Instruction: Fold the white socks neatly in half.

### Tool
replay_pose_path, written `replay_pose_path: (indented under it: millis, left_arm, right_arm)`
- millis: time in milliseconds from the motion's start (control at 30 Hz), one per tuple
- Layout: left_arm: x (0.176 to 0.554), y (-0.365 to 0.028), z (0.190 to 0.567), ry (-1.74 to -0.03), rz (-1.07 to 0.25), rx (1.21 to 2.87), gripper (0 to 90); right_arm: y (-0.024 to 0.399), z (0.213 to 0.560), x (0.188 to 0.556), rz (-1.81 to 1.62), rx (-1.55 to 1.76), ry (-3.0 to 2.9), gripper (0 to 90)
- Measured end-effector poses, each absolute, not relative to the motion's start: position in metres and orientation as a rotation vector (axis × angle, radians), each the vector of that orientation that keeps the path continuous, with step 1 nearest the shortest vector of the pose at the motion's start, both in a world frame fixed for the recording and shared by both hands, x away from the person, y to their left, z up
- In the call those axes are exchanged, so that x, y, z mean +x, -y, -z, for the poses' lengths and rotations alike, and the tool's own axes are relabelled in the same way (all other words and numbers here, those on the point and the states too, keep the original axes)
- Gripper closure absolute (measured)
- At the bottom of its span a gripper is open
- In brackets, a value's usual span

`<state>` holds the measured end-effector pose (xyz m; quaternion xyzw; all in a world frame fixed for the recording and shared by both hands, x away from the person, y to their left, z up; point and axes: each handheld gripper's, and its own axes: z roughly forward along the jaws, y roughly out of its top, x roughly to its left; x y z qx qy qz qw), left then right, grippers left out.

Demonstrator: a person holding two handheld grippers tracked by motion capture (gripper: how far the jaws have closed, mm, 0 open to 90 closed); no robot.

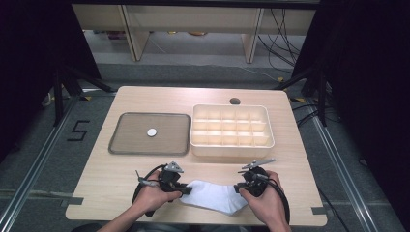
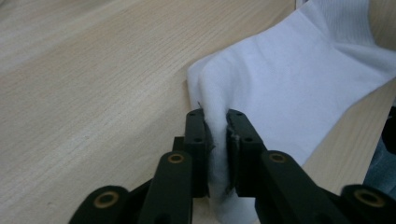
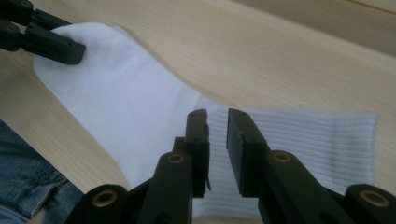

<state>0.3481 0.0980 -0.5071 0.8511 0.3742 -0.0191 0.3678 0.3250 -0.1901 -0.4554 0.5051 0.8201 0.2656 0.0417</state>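
Note:
A white sock [image 1: 212, 195] lies flat near the table's front edge, between the person's two hands. My left gripper [image 1: 180, 189] is at its left end. In the left gripper view the gripper [image 2: 216, 116] is shut on a raised fold of the sock [image 2: 289, 93]. My right gripper [image 1: 240, 187] is at the sock's right end. In the right gripper view its jaws [image 3: 217, 114] stand a narrow gap apart with the ribbed cuff of the sock [image 3: 126, 102] between them. The left gripper [image 3: 60, 46] shows there at the sock's far tip.
A grey flat tray [image 1: 125, 145] with a small white disc [image 1: 152, 131] sits at mid-left. A cream box [image 1: 232, 145] divided into several compartments stands at mid-right. The table [image 1: 96, 183] ends just behind the sock. The person's jeans [image 3: 28, 177] show below that edge.

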Motion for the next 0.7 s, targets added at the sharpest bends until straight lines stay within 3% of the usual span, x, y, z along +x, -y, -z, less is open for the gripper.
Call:
replay_pose_path:
  millis: [300, 700]
  left_arm:
    - [0.348, -0.100, 0.503, -0.977, 0.097, 2.169, 83.5]
    - [0.344, -0.101, 0.491, -0.951, 0.157, 2.131, 83.4]
  right_arm:
    - [0.155, 0.465, 0.326, -0.836, 1.532, -2.663, 90.0]
    - [0.122, 0.485, 0.333, -0.849, 1.554, -2.768, 90.0]
